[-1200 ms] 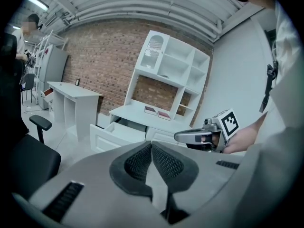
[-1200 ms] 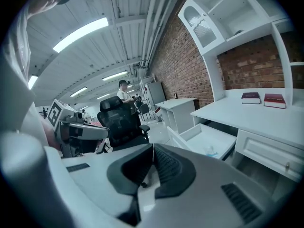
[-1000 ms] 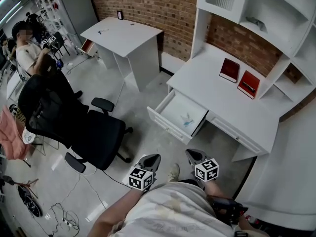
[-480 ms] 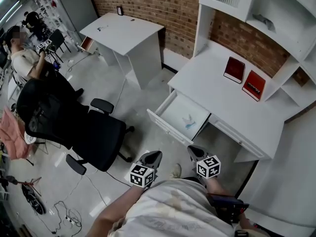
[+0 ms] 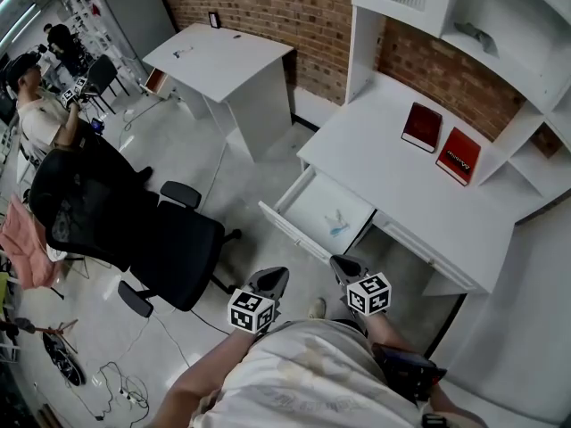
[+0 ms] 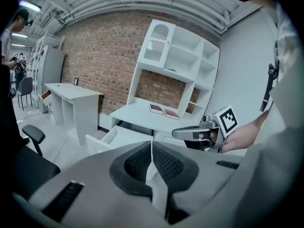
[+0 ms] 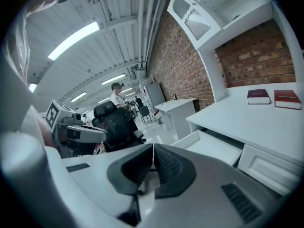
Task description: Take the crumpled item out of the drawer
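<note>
A white desk (image 5: pixel 428 199) has its left drawer (image 5: pixel 314 210) pulled open. A small pale bluish crumpled item (image 5: pixel 336 218) lies on the drawer floor. My left gripper (image 5: pixel 273 283) and right gripper (image 5: pixel 343 267) hover side by side above the floor, a short way in front of the drawer, both shut and empty. In the left gripper view the jaws (image 6: pixel 152 151) meet, with the open drawer (image 6: pixel 107 137) beyond and the right gripper (image 6: pixel 199 133) to the right. The right gripper view shows closed jaws (image 7: pixel 153 159), the drawer (image 7: pixel 209 146) ahead and the left gripper (image 7: pixel 76 132) to the left.
A black office chair (image 5: pixel 134 230) stands left of me on the grey floor. Two red books (image 5: pixel 437 141) lie on the desk under a white shelf unit (image 5: pixel 464 25). A second white table (image 5: pixel 223 61) is at the back. A person (image 5: pixel 36 105) stands far left; cables (image 5: pixel 116 390) lie on the floor.
The view has shifted slightly and both grippers have edged a little up and left, toward the drawer. Their jaws stay shut. The far person has moved a bit.
</note>
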Demonstrator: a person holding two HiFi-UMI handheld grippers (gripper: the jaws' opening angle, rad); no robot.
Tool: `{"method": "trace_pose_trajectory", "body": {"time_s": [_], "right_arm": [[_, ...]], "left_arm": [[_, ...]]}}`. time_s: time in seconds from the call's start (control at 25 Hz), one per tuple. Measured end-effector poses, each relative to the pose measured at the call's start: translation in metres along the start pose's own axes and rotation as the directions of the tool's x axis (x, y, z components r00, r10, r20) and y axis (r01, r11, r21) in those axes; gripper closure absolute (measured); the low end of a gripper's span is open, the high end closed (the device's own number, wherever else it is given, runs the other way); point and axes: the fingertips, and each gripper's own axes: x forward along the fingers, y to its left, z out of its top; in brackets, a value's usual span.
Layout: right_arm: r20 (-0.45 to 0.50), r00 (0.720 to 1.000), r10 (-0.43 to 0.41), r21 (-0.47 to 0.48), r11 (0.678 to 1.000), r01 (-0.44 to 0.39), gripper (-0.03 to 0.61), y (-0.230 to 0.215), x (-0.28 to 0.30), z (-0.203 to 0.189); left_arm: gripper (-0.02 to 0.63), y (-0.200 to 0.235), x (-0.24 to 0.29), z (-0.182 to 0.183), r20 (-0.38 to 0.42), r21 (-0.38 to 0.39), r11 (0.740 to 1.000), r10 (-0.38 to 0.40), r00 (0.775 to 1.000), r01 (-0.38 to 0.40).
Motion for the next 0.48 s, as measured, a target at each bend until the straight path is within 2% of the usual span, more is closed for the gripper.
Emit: {"method": "trace_pose_trajectory", "body": {"time_s": [0.2, 0.48], "right_arm": [[0.014, 1.0, 0.0, 0.004, 1.0, 0.0, 0.552, -0.004, -0.001, 0.004], [-0.008, 1.0, -0.021, 0.007, 1.0, 0.021, 0.552, -0.016, -0.003, -0.011]], "left_arm": [[0.586, -0.001, 0.003, 0.008, 0.005, 0.012, 1.0, -0.001, 1.0, 0.001], [0.586, 0.003, 0.004, 0.016, 0.04, -0.002, 1.0, 0.005, 0.999, -0.005]]}}
